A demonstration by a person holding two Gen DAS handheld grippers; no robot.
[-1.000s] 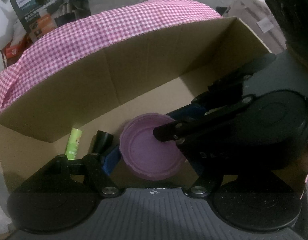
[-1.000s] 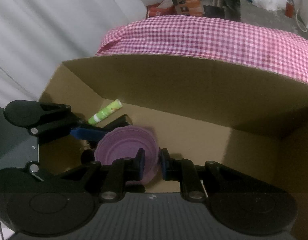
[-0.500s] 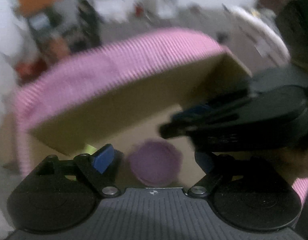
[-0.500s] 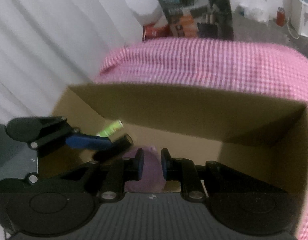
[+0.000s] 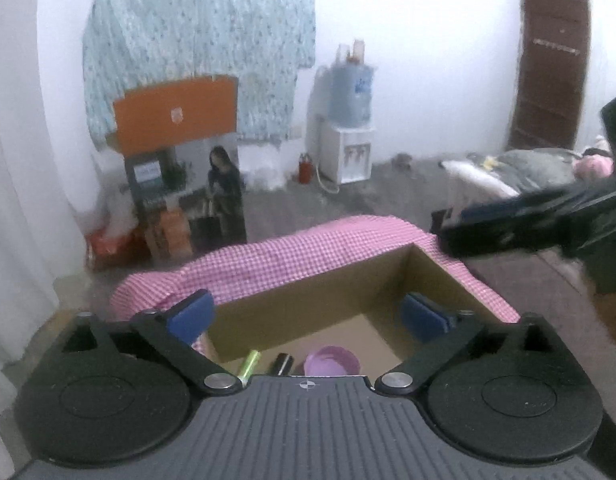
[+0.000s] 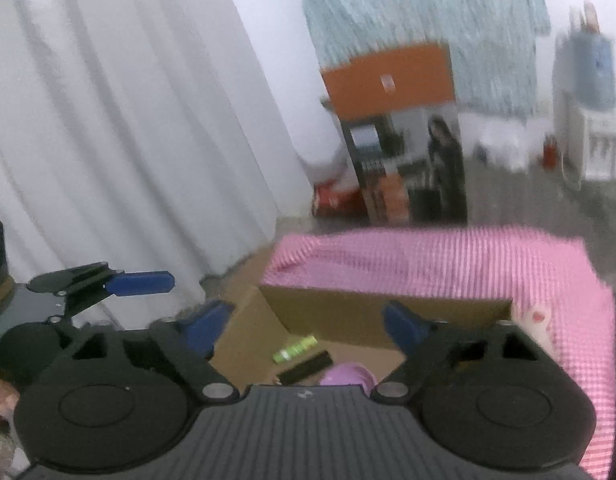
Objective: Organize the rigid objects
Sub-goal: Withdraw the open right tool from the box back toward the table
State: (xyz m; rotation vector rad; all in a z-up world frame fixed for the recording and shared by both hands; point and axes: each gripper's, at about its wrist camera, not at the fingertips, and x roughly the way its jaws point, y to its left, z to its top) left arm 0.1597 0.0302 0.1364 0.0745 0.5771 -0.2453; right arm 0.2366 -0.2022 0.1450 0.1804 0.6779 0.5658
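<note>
An open cardboard box [image 5: 347, 276] sits on a pink checked cloth [image 5: 308, 252]. On its floor lie a purple plate [image 5: 331, 360], a green tube [image 5: 250, 362] and a black cylinder [image 5: 282, 364]. My left gripper [image 5: 308, 312] hangs above the box's near edge, its jaws opening wide with nothing between them. My right gripper [image 6: 306, 326] is also above the box, jaws opening, nothing between the blue pads [image 6: 206, 326]. In the right wrist view the plate [image 6: 347, 374], tube [image 6: 294, 349] and cylinder [image 6: 306, 366] lie below. Each gripper shows in the other's view: right [image 5: 507, 224], left [image 6: 140, 283].
A white curtain [image 6: 108, 120] hangs at the left. Beyond the cloth stand a printed carton with an orange top [image 5: 176, 120] and a water dispenser [image 5: 347, 144]. Grey bedding [image 5: 527, 164] and a brown door [image 5: 547, 68] are at the right.
Both grippers rose out of the box and tipped up toward the room. The right gripper let go of the purple plate and opened. The left opened wider.
</note>
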